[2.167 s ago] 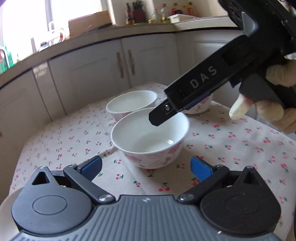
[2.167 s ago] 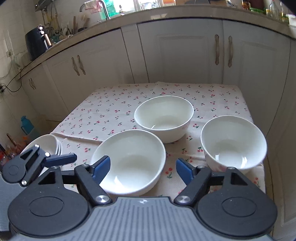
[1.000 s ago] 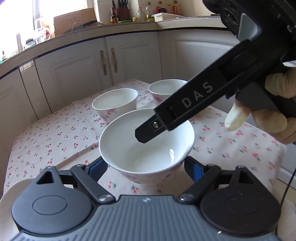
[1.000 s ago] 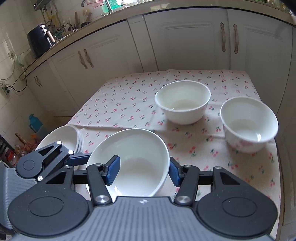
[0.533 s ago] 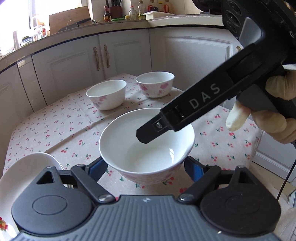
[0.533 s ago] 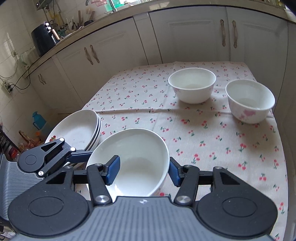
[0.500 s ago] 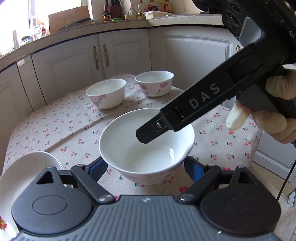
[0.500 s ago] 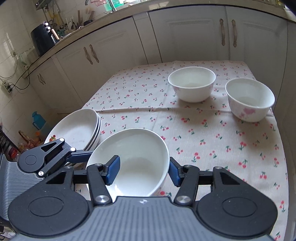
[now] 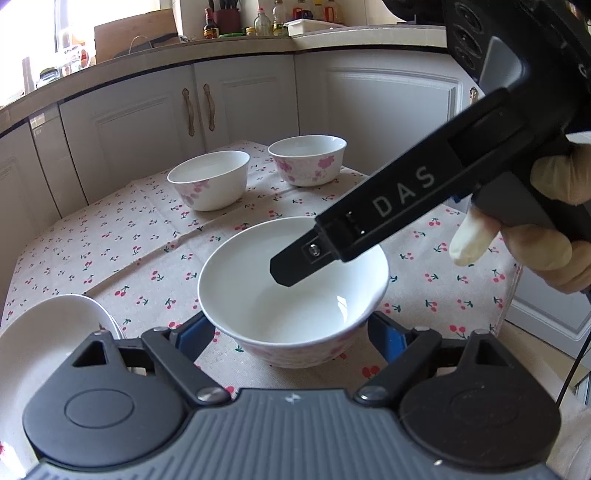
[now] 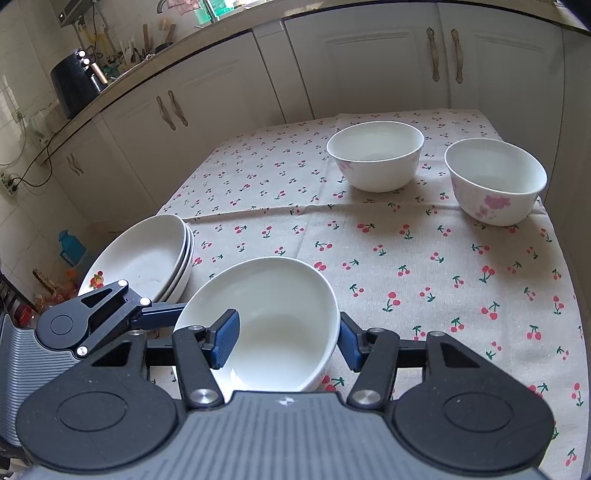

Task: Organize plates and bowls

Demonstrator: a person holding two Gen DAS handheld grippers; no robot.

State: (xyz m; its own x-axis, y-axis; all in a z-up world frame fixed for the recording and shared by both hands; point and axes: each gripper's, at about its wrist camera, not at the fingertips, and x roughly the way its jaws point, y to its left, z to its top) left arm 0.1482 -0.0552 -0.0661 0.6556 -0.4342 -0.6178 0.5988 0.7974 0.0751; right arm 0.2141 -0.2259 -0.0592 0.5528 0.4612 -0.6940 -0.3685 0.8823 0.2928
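Observation:
A white bowl with pink flowers (image 9: pixel 295 295) sits between the fingers of both grippers. My left gripper (image 9: pixel 291 336) has a pad on each side of its lower wall. My right gripper (image 10: pixel 288 339) grips its rim, with one finger (image 9: pixel 306 258) inside the bowl and one outside; the same bowl shows in the right wrist view (image 10: pixel 273 317). Two more flowered bowls (image 10: pixel 375 160) (image 10: pixel 495 181) stand at the far end of the table. A stack of white plates (image 10: pixel 144 254) sits at the left edge.
The table carries a cherry-print cloth (image 10: pixel 424 266). White kitchen cabinets (image 10: pixel 369 66) run behind it, close to the far and right sides. The table's right edge (image 9: pixel 513 280) drops off just beyond the held bowl. A counter with bottles (image 9: pixel 258 22) lies behind.
Both grippers closed around the bowl and carried it back toward the near end of the table, beside the plate stack. The two other bowls now lie farther off.

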